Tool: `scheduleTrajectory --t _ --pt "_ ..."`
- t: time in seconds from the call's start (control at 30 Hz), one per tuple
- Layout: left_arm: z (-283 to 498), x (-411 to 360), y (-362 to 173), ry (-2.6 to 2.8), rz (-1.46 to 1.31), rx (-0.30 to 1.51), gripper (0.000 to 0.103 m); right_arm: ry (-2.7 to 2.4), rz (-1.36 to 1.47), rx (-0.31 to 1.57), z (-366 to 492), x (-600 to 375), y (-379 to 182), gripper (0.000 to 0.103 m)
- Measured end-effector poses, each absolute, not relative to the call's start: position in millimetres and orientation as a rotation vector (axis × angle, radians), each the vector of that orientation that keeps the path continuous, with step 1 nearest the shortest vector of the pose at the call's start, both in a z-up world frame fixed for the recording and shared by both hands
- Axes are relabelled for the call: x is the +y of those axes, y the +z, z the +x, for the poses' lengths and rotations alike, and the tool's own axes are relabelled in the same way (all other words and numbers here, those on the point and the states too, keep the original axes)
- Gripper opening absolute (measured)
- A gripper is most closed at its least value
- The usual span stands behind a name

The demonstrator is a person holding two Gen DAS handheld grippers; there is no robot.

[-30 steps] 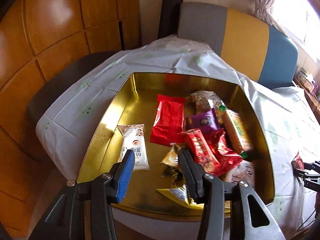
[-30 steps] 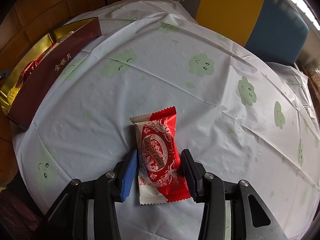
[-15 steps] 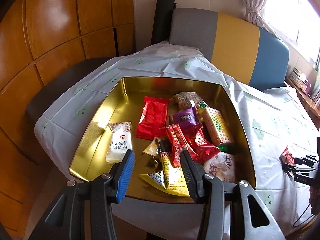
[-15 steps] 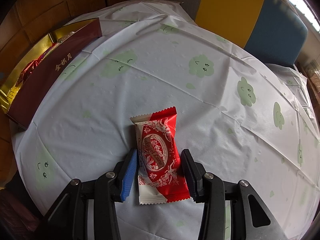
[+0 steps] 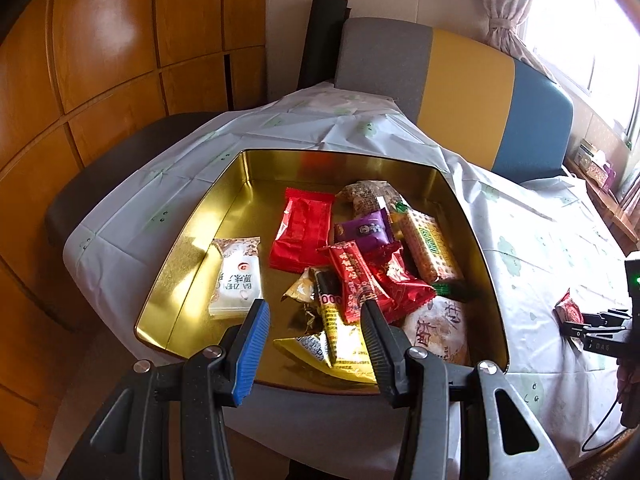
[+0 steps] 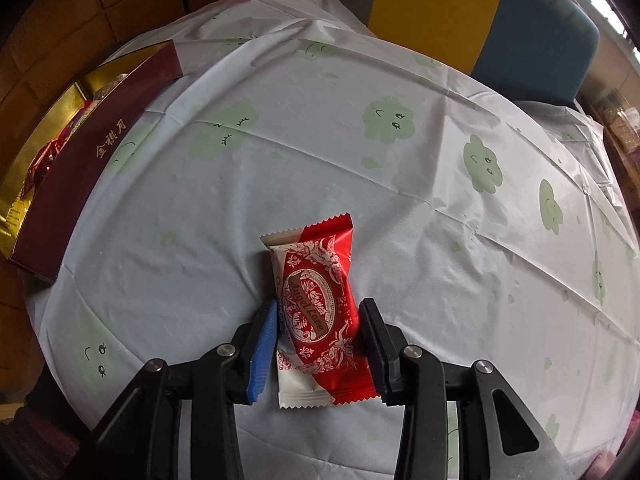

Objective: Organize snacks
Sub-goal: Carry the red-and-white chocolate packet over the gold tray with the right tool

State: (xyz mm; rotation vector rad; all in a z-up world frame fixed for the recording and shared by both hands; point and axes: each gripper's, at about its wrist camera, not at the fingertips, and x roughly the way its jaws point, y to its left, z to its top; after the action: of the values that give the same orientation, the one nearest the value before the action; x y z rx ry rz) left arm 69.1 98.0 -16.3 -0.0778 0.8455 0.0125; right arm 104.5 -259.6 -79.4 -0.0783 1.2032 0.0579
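A table [image 6: 280,152] under a pale cloth with green clouds carries a gold tin [image 5: 192,240], its dark red wall [image 6: 80,176] at the cloth's left edge in the right view. In the tin lie mixed snacks: a red pack [image 5: 304,236], a white pack [image 5: 238,276], a purple one [image 5: 366,230]. The left gripper [image 5: 314,344] hangs part open above the tin's near rim, holding nothing. The right gripper [image 6: 318,334] has just been closing round a red-and-white wafer pack [image 6: 314,304] lying on the cloth, blue pad touching, black pad just beside it
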Motion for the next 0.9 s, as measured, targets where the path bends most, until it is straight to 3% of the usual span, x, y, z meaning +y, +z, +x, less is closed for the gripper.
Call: scheduleTrajectory --t 0.27,0.53,0.9 --pt "66 116 -20 0.056 -0.107 0.837 0.048 0.142 0.003 1.095 108 -221 -38 0.04" --pt "64 144 -21 0.131 -0.162 0.832 0.048 0.415 0.039 1.013 134 -108 12 0.04" --pt "58 163 -30 0.158 -0.209 0.846 0.048 0.49 -0.077 1.134 203 30 -40 0.042"
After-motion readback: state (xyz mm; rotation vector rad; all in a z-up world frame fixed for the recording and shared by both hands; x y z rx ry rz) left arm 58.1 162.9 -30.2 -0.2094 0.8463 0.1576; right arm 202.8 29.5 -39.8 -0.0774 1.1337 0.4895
